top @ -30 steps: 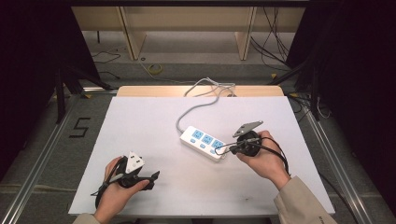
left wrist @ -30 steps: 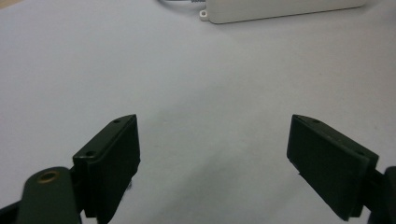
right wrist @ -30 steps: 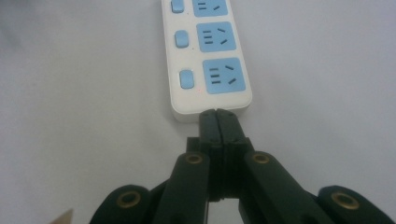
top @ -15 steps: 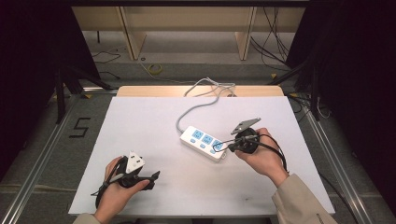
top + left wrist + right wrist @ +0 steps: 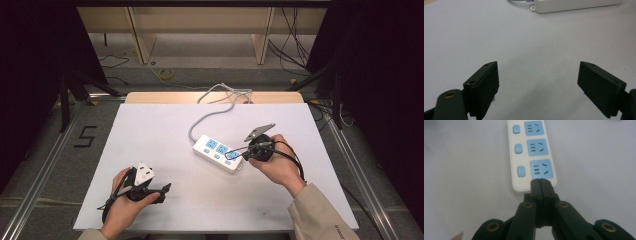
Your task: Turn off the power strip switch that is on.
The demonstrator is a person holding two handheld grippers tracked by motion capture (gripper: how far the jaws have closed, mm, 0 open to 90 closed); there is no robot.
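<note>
Right gripper [image 5: 540,181], jaws pressed together on nothing, has crept forward onto the near end of the white power strip [image 5: 218,152] mid-table, tips now beside its nearest switch [image 5: 520,171]—likely about to press; left gripper [image 5: 537,87] idles, jaws spread.

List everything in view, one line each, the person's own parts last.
power strip: 1, white with three blue sockets and three blue switches, middle of the table
power strip cord: 1, grey-white, runs from the strip over the far table edge
table: 1, white top, centre
floor marking "5": 1, black, left of the table
left tool: 1, black, open, near left edge of table
right tool: 1, black, shut, at the strip's near end
hands: 2, each holding a tool
</note>
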